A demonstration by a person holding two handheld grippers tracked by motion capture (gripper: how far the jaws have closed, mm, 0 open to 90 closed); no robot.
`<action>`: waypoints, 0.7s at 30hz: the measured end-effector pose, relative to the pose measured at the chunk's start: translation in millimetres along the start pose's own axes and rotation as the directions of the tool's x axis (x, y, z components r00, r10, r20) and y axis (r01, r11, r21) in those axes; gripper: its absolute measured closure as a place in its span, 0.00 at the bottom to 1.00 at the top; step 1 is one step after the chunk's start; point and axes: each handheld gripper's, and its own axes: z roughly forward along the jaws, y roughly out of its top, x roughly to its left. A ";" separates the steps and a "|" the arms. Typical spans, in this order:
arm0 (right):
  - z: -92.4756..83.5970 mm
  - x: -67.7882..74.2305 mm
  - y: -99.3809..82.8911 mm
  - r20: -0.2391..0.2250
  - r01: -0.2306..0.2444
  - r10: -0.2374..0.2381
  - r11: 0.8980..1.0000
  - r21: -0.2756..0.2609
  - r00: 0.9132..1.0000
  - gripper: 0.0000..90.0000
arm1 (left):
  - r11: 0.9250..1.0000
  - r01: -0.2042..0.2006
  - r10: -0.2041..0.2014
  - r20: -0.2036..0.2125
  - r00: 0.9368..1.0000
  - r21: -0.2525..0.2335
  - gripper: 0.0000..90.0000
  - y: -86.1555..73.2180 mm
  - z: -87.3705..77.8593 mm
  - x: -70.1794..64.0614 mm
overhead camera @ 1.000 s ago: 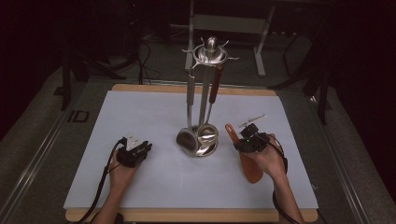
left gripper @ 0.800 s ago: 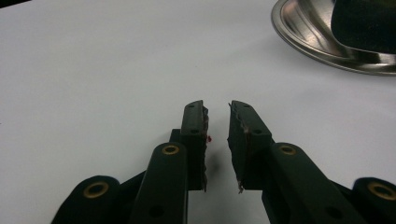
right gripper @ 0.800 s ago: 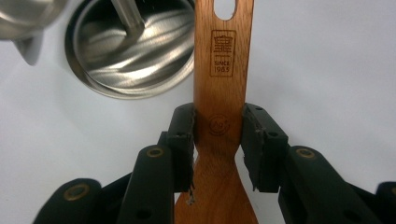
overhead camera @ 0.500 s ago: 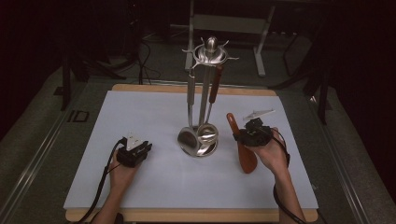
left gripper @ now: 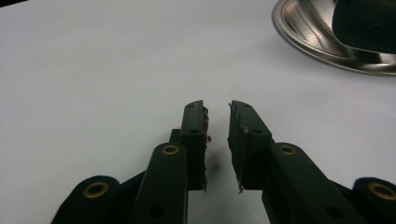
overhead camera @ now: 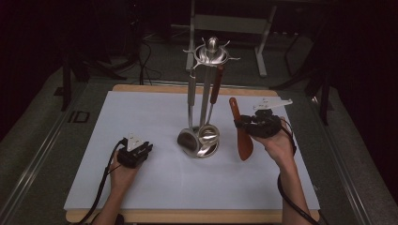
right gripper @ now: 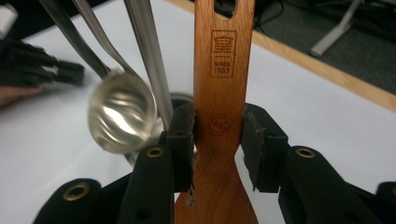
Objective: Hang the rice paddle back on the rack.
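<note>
Right tongs (right gripper: 218, 135) clamp a wooden spatula (right gripper: 220, 93) upright beside the utensil rack (overhead camera: 205, 98); left tongs (left gripper: 217, 122) rest narrowly parted, empty, on the counter (overhead camera: 141, 112).

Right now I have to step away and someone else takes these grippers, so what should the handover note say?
Right gripper: shut on the reddish-brown wooden spatula, held above the white table cover, hanging slot uppermost.
Left gripper: open, nothing between the jaws, resting low on the cover.
Steel utensil stand: mid-table, with a shiny steel ladle and other utensils hanging.
Done: spatula gripped and off the table.
Left: probably hooking its slot on a free stand arm, then letting go.
</note>
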 end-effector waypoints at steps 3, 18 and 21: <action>-4.6 -1.7 5.6 -0.018 0.004 -0.005 1.000 -0.030 1.000 0.74 | 1.000 -0.001 0.001 0.002 1.000 0.000 0.85 -0.1 -0.3 0.0; -23.8 -8.6 30.2 -0.082 -0.002 -0.010 0.990 -0.144 0.997 0.74 | 1.000 -0.002 0.002 0.001 1.000 -0.003 0.85 -0.1 -1.2 0.7; -28.1 -9.4 36.9 -0.095 0.001 -0.017 0.986 -0.165 0.995 0.74 | 1.000 0.000 0.000 0.001 1.000 -0.003 0.85 -0.1 -1.2 0.7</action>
